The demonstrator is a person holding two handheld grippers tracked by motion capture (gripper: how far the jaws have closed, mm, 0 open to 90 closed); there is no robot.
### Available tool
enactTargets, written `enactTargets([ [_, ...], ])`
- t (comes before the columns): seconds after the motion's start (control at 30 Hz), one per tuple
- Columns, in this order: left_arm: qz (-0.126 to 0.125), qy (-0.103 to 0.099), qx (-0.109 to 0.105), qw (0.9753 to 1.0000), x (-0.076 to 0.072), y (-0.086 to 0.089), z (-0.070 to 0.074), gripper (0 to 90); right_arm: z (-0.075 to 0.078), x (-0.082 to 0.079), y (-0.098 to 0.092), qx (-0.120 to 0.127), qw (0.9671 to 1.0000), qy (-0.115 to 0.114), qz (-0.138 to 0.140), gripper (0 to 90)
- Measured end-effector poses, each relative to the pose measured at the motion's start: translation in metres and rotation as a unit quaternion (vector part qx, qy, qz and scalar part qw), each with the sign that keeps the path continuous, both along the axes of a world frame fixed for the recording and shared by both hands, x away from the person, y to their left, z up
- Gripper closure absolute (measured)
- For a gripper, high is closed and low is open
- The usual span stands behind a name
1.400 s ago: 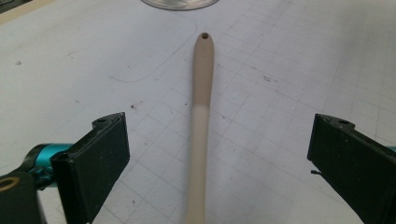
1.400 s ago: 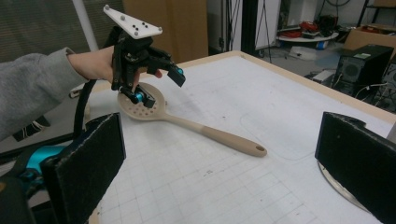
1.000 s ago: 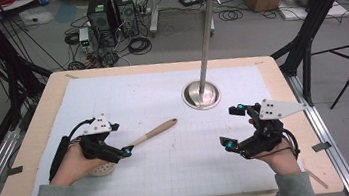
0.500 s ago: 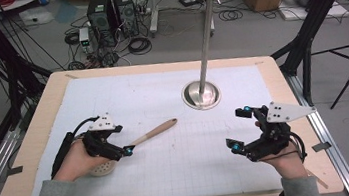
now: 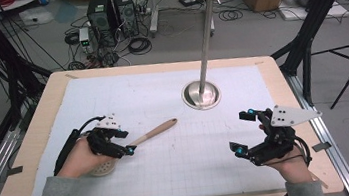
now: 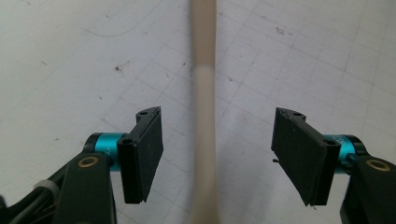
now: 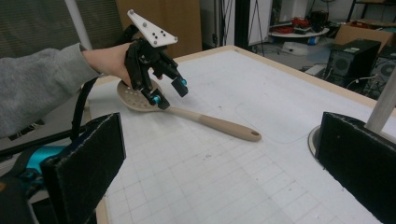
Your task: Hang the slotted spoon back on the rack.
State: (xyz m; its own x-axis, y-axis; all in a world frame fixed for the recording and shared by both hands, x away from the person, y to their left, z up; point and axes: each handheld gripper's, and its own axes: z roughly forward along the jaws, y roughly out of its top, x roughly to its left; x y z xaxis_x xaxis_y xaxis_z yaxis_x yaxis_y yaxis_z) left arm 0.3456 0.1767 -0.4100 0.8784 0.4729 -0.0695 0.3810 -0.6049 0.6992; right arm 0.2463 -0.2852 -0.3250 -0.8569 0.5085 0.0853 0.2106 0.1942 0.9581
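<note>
Seen from the high view, the counter carries a white gridded mat, and a slotted spoon lies at about 8 o'clock from the mat's middle, its beige handle pointing toward 2 o'clock. The left gripper sits over the spoon where the handle meets the bowl, the person's left hand behind it and partly covering the perforated bowl. The right gripper rests at about 4 o'clock, well apart from the spoon, jaws spread and empty, with its grey three-cornered plate on top. A metal stand with a round base rises at about 1 o'clock from the mat's middle.

From the left gripper view, the jaws stand wide open on either side of the spoon handle, which runs straight up between them toward 12 o'clock; neither pad touches it.

From the right gripper view, the two black jaws are open with nothing between them. Beyond them, at about 11 o'clock, the left gripper hovers just above the spoon near its bowl, jaws open, a grey sleeve behind it. The stand's base shows at 3 o'clock.
</note>
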Motion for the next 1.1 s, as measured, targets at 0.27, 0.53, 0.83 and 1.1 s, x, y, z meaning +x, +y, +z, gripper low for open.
enactTargets([
  [0.27,0.002,0.014,0.034,0.9993,0.0045,-0.0041,-0.0065,40.4,0.0009,-0.0052,-0.0058,0.002,1.0,0.0,-0.006,0.4],
  [0.53,0.005,0.023,0.051,0.9984,0.0058,-0.0059,-0.008,51.0,-0.0001,-0.0059,-0.0065,-0.001,1.0,0.001,-0.008,0.4],
  [0.83,0.005,0.024,0.072,0.9971,0.0053,-0.0081,-0.0101,54.3,-0.0004,-0.0061,-0.0066,-0.003,1.0,0.002,-0.007,0.4],
  [1.1,0.01,0.035,0.081,0.996,0.0058,-0.0055,-0.0111,58.6,-0.0016,-0.0052,-0.0057,-0.004,1.0,0.003,-0.007,0.3],
])
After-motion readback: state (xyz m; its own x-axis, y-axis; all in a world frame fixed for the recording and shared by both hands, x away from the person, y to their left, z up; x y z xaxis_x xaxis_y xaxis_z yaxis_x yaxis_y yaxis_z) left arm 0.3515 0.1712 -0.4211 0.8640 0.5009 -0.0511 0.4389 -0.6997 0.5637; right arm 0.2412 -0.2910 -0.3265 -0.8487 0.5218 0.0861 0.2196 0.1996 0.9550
